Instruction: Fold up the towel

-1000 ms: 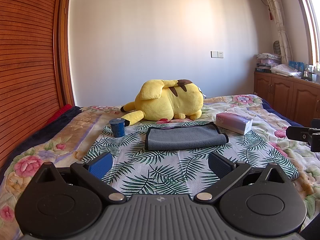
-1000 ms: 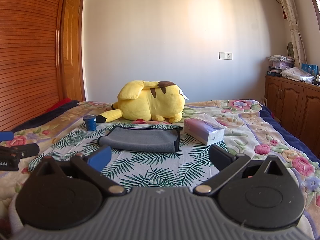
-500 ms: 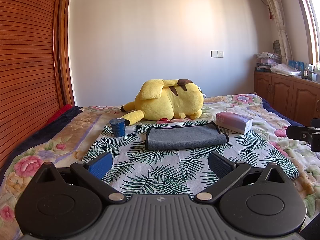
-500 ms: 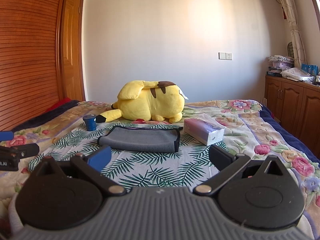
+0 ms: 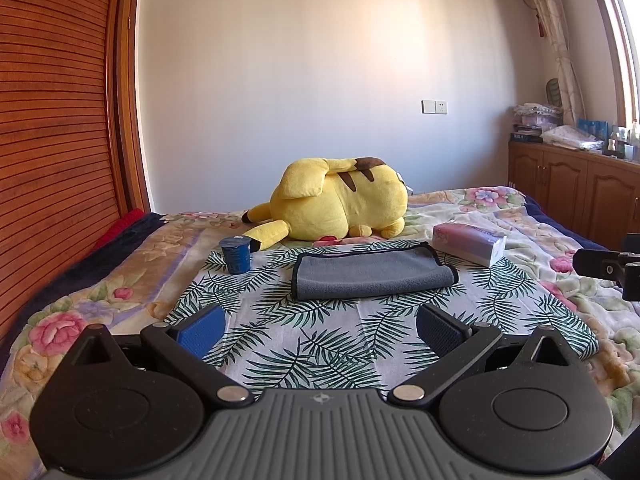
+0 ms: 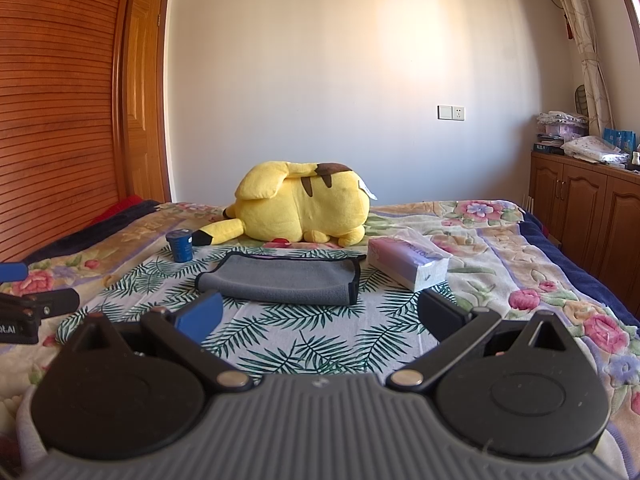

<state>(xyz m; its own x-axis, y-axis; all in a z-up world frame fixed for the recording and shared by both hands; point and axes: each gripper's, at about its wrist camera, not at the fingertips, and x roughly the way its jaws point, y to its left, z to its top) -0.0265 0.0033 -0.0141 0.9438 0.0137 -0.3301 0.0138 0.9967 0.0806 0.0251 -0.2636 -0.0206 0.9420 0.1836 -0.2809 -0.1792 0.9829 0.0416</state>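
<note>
The grey towel (image 5: 372, 276) lies folded, black-edged, at mid-frame on a palm-leaf cloth (image 5: 320, 344) spread over the floral bed (image 5: 80, 304). The left gripper (image 5: 318, 326) fills the bottom of its view, fingers spread wide with nothing between them, well short of the towel. The right gripper (image 6: 318, 314) is likewise released and empty; its blue pad (image 6: 200, 316) overlaps the towel's (image 6: 280, 280) near-left edge in the picture, though contact cannot be told. Left of the towel stands a blue cup (image 5: 236, 254); right of it a pink tissue box (image 6: 406, 264) with print too blurred to read. Behind lies a yellow plush (image 5: 340, 204). At the right view's left edge, the other gripper shows letters "LAI".
</note>
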